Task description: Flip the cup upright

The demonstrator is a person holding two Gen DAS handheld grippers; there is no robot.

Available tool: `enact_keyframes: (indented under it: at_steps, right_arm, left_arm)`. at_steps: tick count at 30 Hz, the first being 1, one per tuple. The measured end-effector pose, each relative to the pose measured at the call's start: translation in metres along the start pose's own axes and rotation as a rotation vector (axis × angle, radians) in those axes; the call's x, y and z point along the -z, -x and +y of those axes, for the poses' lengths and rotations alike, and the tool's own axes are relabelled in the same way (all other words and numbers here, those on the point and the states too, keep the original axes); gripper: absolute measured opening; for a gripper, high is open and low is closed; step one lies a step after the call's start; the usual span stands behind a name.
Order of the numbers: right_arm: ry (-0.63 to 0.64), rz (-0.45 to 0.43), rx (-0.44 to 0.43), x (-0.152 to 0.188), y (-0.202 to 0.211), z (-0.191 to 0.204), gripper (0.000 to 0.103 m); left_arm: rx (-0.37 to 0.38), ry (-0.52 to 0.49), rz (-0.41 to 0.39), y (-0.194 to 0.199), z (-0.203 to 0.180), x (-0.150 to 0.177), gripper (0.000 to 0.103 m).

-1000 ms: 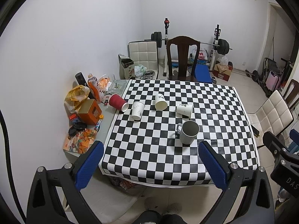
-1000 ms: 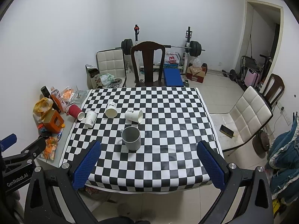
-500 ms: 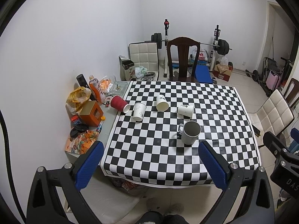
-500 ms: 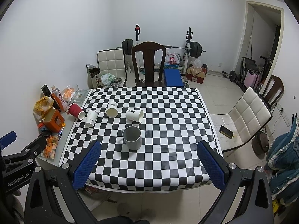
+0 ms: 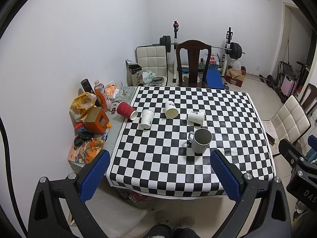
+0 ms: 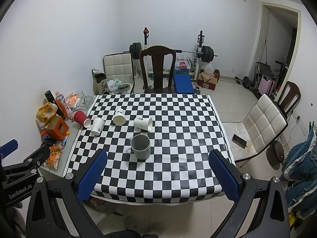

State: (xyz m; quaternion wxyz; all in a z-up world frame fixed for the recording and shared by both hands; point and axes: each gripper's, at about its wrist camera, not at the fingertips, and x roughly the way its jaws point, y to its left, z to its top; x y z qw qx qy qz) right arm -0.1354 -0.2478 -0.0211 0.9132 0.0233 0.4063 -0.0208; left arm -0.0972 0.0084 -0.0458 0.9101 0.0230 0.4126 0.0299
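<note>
A grey-white mug (image 5: pixel 200 140) (image 6: pixel 140 146) stands upright on the checkered table (image 5: pixel 158 154) (image 6: pixel 178 148). Behind it lie three white paper cups on their sides (image 5: pixel 147 118) (image 5: pixel 171 109) (image 5: pixel 196 116), also in the right wrist view (image 6: pixel 97 125) (image 6: pixel 119 116) (image 6: pixel 143 124). A red paper cup (image 5: pixel 126 110) (image 6: pixel 81 118) lies on its side at the table's left edge. My left gripper (image 5: pixel 158 174) and right gripper (image 6: pixel 157 172) are both open and empty, held back from the table's near edge, well short of the cups.
Snack bags, an orange box (image 5: pixel 96 120), a bottle and small items crowd the grey strip left of the cloth. A dark wooden chair (image 5: pixel 193 63) stands at the far side, white chairs (image 6: pixel 261 123) at the right. Gym gear lines the back wall.
Both grippers have drawn back slightly from the table; the table and cups look a little farther and lower in view. Nothing on the table has moved.
</note>
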Motion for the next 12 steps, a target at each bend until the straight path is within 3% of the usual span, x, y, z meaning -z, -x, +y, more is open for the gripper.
enact_keyframes:
  at_steps: [12]
  right_arm:
    - [0.002,-0.001,-0.003,0.0011,0.0005,0.0016,0.103]
  left_arm:
    - [-0.001,0.001,-0.003,-0.0001,0.0004,0.0007,0.103]
